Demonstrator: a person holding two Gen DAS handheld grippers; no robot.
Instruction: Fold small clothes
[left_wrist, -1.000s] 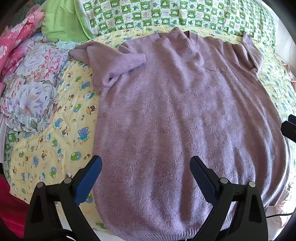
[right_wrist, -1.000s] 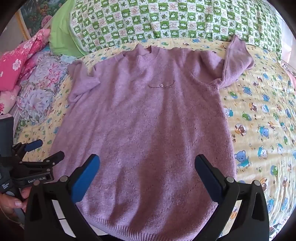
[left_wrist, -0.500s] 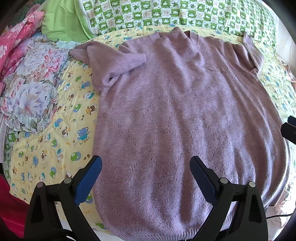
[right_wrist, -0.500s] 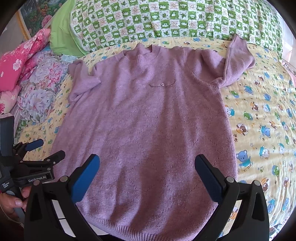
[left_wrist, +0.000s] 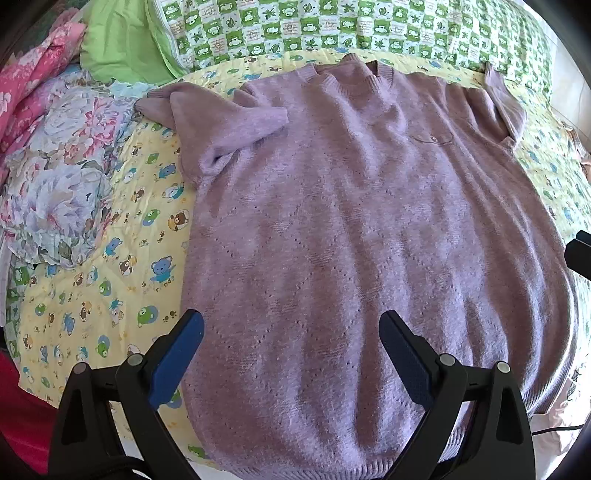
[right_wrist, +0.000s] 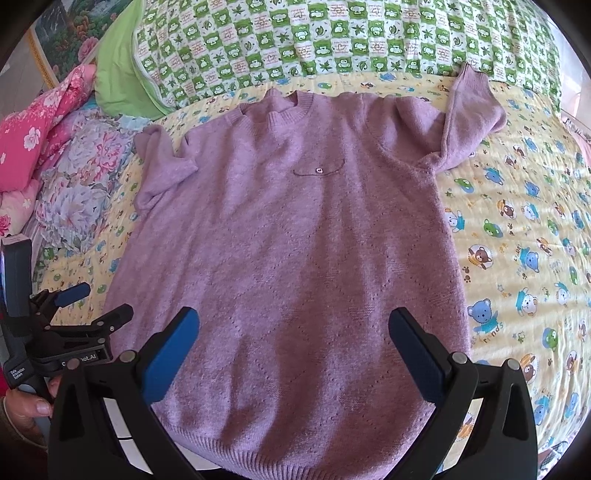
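A purple sweater (right_wrist: 288, 251) lies flat, front up, on a yellow cartoon-bear sheet (right_wrist: 517, 229), collar toward the green checked pillow (right_wrist: 332, 40), both sleeves bent inward. The left gripper (left_wrist: 291, 328) and right gripper (right_wrist: 293, 326) hover above its hem, jaws spread wide, holding nothing

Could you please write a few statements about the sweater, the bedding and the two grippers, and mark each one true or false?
1. The purple sweater lies spread on the yellow cartoon-bear quilt. True.
2. The left gripper is shut on the hem. False: its jaws stand open, holding nothing.
3. The sweater is folded in half. False: the body lies flat, unfolded.
4. The right gripper is open. True.
5. A green checked blanket lies beyond the collar. True.
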